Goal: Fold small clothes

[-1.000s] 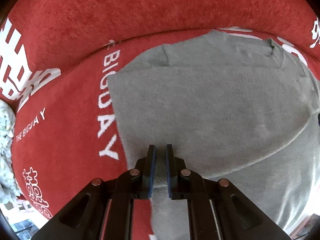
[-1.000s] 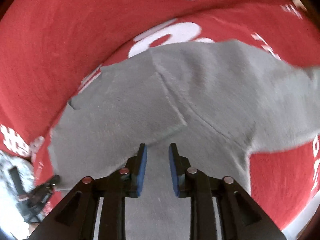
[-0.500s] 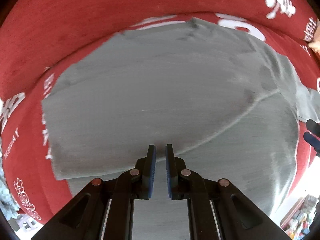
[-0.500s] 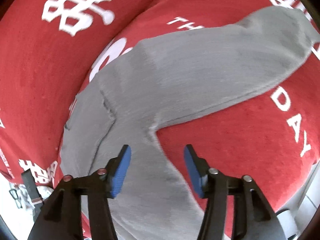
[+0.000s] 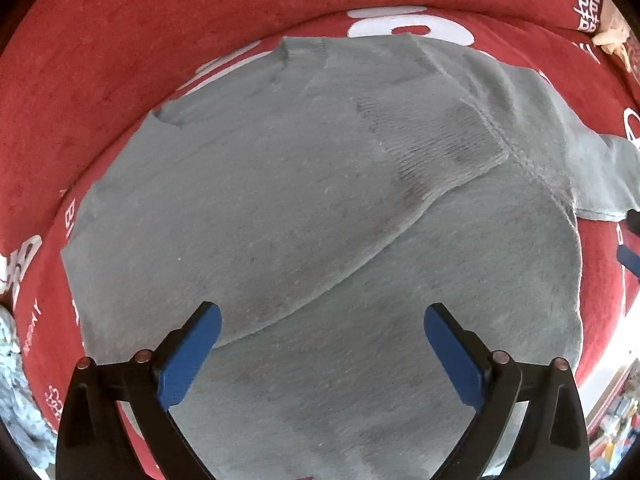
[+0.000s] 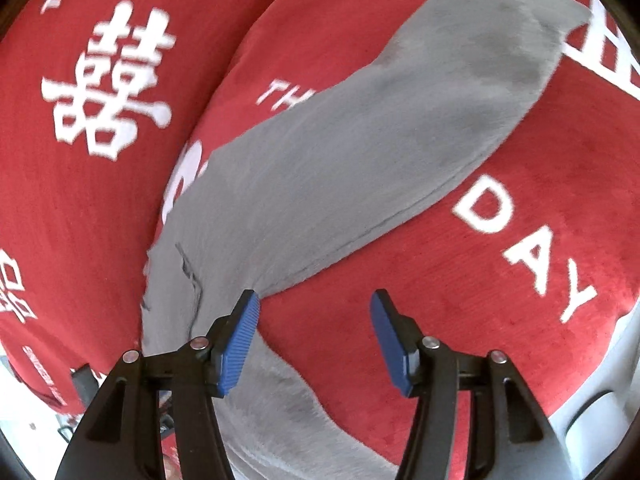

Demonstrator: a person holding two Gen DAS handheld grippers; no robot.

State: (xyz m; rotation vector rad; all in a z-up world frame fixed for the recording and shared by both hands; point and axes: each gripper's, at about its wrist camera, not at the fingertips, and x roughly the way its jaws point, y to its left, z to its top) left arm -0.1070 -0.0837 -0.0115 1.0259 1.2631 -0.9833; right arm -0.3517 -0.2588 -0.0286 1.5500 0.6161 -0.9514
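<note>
The left gripper (image 5: 322, 322) is hanging over the grey garment (image 5: 304, 208), its jaws springing apart to full width with nothing pinched between the blue ribbed pads (image 5: 188, 356); only flat cloth is lying beneath them. The garment is resting spread on a red plush cover (image 5: 120, 60) printed with white lettering, 1 panel already lying doubled across the body along a slanting edge, and a ribbed cuff is showing near the upper right. Moving rightward, the sleeve (image 6: 400, 136) is stretching out as 1 long tongue over the red cover (image 6: 520, 320), near the word DAY. The right gripper (image 6: 314, 312) is hovering at the sleeve's root, its jaws widening and empty, the left pad (image 6: 238, 344) overlapping the cloth's edge in view. The fabric looks like soft, light, brushed knit: it is likely draping limply, clinging slightly to the plush, and safest to pinch at a hem, cuff or seam where layers are thicker.
</note>
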